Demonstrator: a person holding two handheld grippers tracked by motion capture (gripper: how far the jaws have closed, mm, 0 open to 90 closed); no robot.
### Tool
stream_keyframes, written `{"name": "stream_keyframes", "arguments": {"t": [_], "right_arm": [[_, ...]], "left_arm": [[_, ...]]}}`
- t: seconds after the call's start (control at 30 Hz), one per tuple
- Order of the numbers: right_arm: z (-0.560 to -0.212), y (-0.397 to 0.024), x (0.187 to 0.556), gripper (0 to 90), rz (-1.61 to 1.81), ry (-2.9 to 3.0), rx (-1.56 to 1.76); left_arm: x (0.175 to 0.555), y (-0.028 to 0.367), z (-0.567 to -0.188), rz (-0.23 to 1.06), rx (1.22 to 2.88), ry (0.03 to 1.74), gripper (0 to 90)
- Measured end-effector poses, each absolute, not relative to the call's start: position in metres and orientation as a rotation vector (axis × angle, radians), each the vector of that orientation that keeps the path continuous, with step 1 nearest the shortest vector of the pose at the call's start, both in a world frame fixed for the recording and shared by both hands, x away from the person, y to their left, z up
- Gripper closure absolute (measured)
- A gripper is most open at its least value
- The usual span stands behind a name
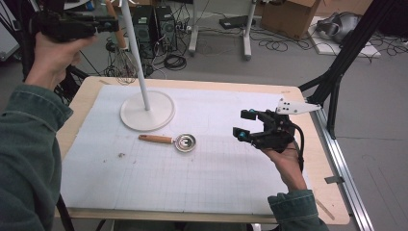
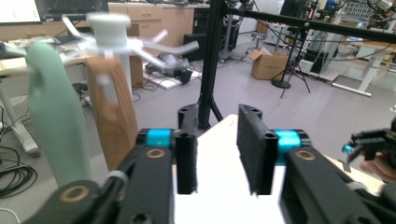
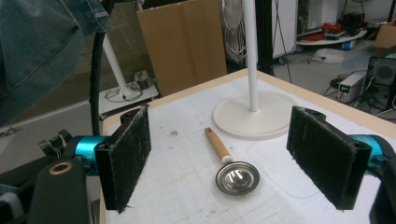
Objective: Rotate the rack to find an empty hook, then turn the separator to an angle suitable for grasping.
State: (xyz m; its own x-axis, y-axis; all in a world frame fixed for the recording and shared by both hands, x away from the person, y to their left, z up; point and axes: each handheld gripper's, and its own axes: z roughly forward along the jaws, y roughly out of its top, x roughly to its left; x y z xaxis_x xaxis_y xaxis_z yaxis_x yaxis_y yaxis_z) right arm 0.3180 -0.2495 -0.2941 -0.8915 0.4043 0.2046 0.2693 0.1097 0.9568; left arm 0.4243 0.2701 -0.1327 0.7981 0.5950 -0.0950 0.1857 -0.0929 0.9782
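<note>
Both my grippers, left (image 1: pixel 113 24) and right (image 1: pixel 244 124), gape empty; that light, stiff strainer (image 1: pixel 185 143) wants gripping by its wooden handle (image 1: pixel 155 139), near-right of the stand (image 1: pixel 146 111).

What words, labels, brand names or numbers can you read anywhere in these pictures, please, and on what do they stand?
None can be read.
The small black device on the floor shows a lit green display, too small to read.
The cardboard box, the mat and the strainer show no print.
</note>
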Motion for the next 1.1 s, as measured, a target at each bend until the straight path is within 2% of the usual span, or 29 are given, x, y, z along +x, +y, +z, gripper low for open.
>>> {"name": "stream_keyframes", "arguments": {"t": [0.4,1.1], "right_arm": [[-0.303,-0.233,0.331,20.8,1.852,2.33,0.684],[-0.31,-0.192,0.342,22.7,1.677,2.424,0.653]], "left_arm": [[0.386,0.285,-0.178,0.38,1.701,0.622,44.0],[0.326,0.296,-0.271,0.38,1.732,0.651,33.7]]}}
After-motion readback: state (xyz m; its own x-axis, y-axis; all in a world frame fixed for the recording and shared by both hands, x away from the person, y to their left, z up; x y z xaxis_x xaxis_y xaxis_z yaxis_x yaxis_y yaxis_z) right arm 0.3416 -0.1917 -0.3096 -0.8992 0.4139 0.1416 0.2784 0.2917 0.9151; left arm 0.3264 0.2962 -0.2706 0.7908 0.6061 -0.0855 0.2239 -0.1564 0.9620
